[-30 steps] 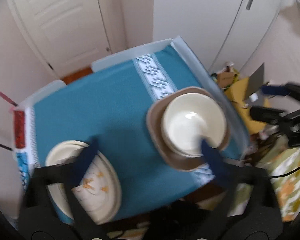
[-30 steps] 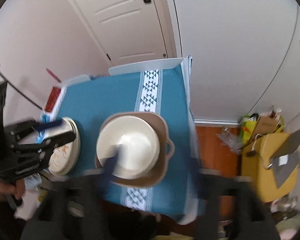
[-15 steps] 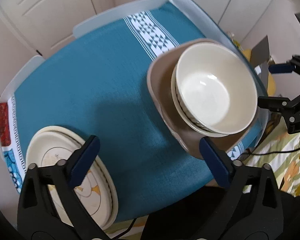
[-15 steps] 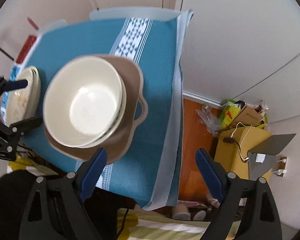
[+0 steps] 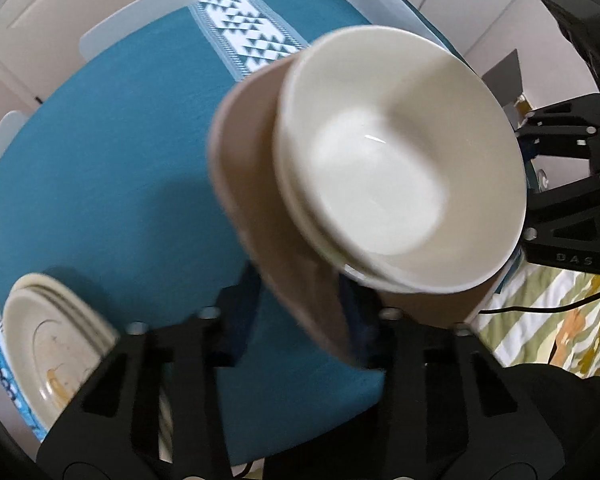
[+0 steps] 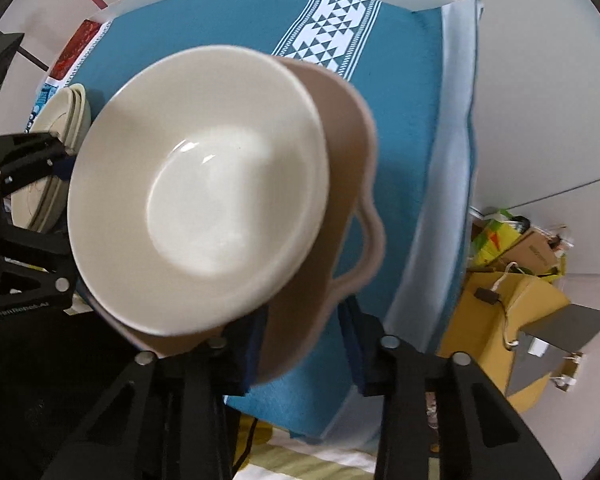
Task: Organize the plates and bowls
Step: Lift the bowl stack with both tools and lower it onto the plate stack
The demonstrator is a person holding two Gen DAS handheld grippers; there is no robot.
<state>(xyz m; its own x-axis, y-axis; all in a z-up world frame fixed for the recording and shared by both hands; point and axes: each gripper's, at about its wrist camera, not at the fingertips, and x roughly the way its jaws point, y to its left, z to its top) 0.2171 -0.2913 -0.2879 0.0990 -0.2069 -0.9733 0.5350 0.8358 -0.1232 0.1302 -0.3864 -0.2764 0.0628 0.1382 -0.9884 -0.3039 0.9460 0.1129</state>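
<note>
Both claws have just been closing on the near edge of the tan square dish (image 5: 256, 184). The left claw (image 5: 300, 312) has its blue pads either side of the dish's rim, clamped on it as far as the blur lets me judge. The right claw (image 6: 304, 336) is likewise clenched on the rim, just below the dish's loop handle (image 6: 370, 248). Directly ahead of each claw, nested cream bowls (image 5: 396, 172) sit in the dish, and they fill most of both views. Off to the left claw's far side, a stack of cream plates (image 5: 56, 344) rests on the teal-clothed surface (image 5: 112, 152). The chief risk, as I see it, is the load: both grips are on one edge, so the dish may tip away from the claws when lifted. The glazed bowls could then slide toward the far rim. Uneven lifting between the hands could twist the rim out of one grip.
</note>
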